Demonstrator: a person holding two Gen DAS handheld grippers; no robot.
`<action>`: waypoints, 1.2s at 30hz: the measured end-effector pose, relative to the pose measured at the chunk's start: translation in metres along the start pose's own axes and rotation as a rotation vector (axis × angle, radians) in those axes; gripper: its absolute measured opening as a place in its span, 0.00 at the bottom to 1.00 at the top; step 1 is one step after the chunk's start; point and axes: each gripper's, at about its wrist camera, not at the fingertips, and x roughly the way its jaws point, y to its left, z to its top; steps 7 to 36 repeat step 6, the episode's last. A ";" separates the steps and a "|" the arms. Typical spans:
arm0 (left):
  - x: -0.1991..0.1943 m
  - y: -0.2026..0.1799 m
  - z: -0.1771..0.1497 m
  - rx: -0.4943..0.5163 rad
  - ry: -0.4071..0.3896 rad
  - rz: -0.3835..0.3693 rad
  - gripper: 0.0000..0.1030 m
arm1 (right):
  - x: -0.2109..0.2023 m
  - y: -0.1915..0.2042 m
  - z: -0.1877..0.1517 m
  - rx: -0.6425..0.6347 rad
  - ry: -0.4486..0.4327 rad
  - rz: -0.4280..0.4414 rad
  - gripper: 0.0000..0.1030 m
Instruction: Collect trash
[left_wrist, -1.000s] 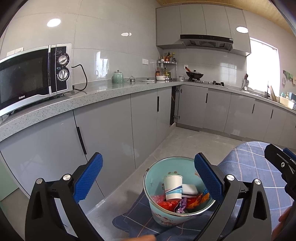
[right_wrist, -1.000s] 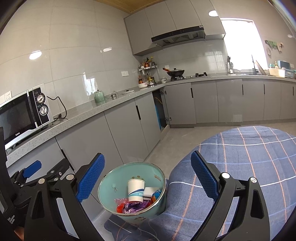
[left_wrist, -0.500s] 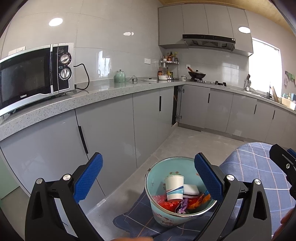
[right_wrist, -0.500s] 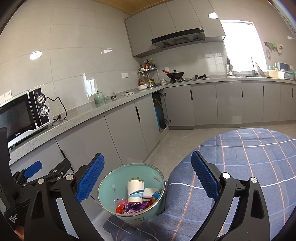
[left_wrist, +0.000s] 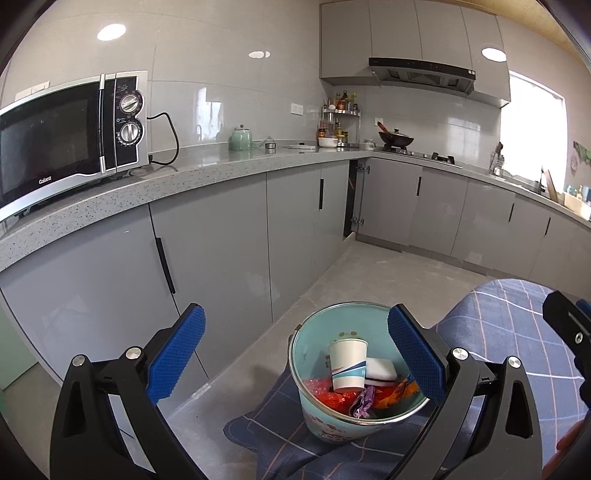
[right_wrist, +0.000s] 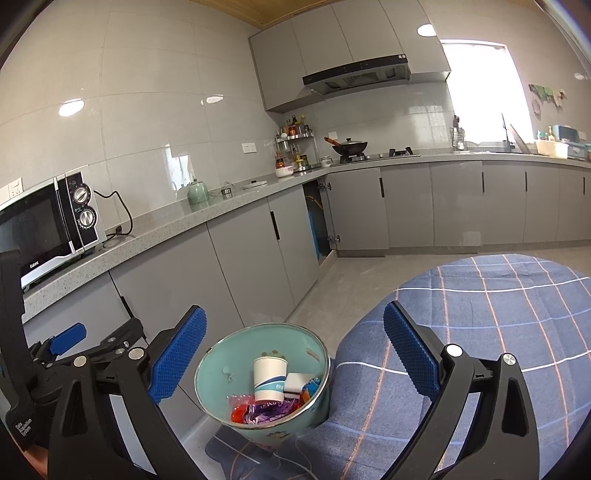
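A teal metal bucket (left_wrist: 314, 354) stands at the edge of a table with a blue checked cloth (left_wrist: 495, 325). It holds a white paper cup (left_wrist: 348, 363), a white sponge (left_wrist: 380, 369) and red, orange and purple wrappers (left_wrist: 364, 400). My left gripper (left_wrist: 295, 354) is open and empty, raised above and in front of the bucket. My right gripper (right_wrist: 290, 354) is open and empty too, with the bucket (right_wrist: 221, 365), the cup (right_wrist: 269, 378) and the wrappers (right_wrist: 266, 408) between its fingers in that view. The left gripper also shows in the right wrist view (right_wrist: 66, 338).
Grey kitchen cabinets (left_wrist: 221, 236) run along the left and the back under a speckled counter (left_wrist: 207, 166). A microwave (left_wrist: 70, 125) and a green kettle (left_wrist: 241, 138) stand on it. A wok (right_wrist: 349, 146) sits on the stove. One corner cabinet door (right_wrist: 314, 221) stands open. Checked cloth (right_wrist: 498, 314) covers the table.
Both grippers have risen slightly and drawn back a little; the bucket sits a bit lower in both views. Both stay open and empty.
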 end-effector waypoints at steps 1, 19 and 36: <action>0.000 0.000 0.001 0.003 0.002 0.000 0.95 | 0.000 -0.001 0.000 0.001 0.000 0.000 0.93; 0.000 -0.001 0.000 0.010 0.002 -0.011 0.95 | -0.001 -0.003 -0.001 0.006 0.000 -0.006 0.93; 0.000 -0.001 0.000 0.010 0.002 -0.011 0.95 | -0.001 -0.003 -0.001 0.006 0.000 -0.006 0.93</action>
